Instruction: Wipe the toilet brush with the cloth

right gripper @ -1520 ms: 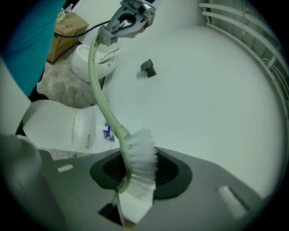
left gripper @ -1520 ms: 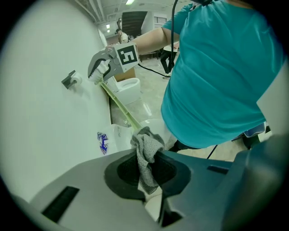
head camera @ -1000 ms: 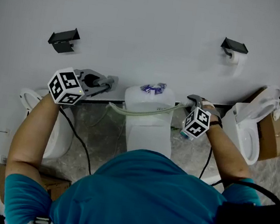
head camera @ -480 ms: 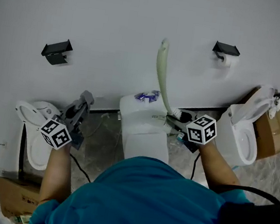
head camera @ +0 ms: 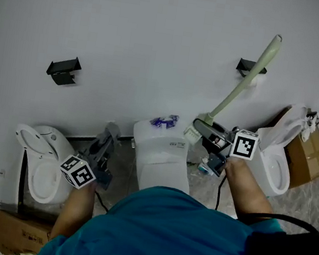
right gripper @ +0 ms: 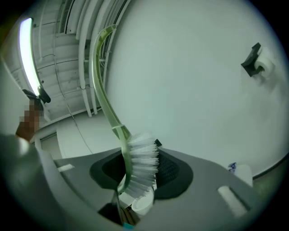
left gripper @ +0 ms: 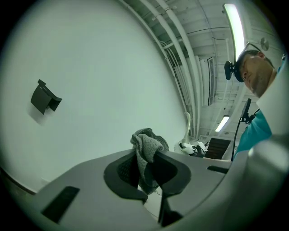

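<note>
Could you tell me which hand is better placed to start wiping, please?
Likely left: left tongs grip the grey knitted cloth and could carry it to the pale green toilet brush clamped in the right tongs.

Cloth [left gripper: 145, 151] unseen in head view, hidden by left gripper [head camera: 111, 131]. Toilet brush [right gripper: 135, 162] bottom end drops behind right gripper [right gripper: 137, 173] body. Middle toilet [head camera: 160, 145] bowl under person's torso [head camera: 173, 233]. Cardboard box [head camera: 16, 233] cut at frame bottom. 1 purple-blue item [head camera: 163, 120] atop toilet: too small.
</note>
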A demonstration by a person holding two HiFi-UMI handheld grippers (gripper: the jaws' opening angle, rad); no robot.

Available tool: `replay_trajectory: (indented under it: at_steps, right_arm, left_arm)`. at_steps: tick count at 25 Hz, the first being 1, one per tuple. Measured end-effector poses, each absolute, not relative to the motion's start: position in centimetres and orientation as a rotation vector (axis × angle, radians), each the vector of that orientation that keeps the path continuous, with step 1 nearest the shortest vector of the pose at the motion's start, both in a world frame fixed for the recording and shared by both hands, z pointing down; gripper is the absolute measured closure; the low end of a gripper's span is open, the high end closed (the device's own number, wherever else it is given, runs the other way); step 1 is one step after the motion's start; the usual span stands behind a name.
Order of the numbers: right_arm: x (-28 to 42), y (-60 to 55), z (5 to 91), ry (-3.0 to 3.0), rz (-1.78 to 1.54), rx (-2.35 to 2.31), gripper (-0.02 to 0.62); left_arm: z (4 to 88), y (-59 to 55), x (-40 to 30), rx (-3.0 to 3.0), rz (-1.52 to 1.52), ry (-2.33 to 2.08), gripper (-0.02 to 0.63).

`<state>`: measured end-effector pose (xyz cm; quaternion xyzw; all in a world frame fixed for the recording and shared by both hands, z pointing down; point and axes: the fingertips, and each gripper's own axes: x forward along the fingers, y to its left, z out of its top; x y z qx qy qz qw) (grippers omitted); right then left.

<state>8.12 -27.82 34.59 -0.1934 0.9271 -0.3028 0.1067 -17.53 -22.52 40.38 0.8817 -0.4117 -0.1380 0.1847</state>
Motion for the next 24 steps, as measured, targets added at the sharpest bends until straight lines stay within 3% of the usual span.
replay_trajectory:
  at_steps: [24]
  right_arm:
    - [9.1, -28.8, 37.3, 2.735, -0.961, -0.639, 0.44]
  left_arm:
    - [39.5, -22.5, -17.2, 2.47, -0.404, -1.148, 0.568]
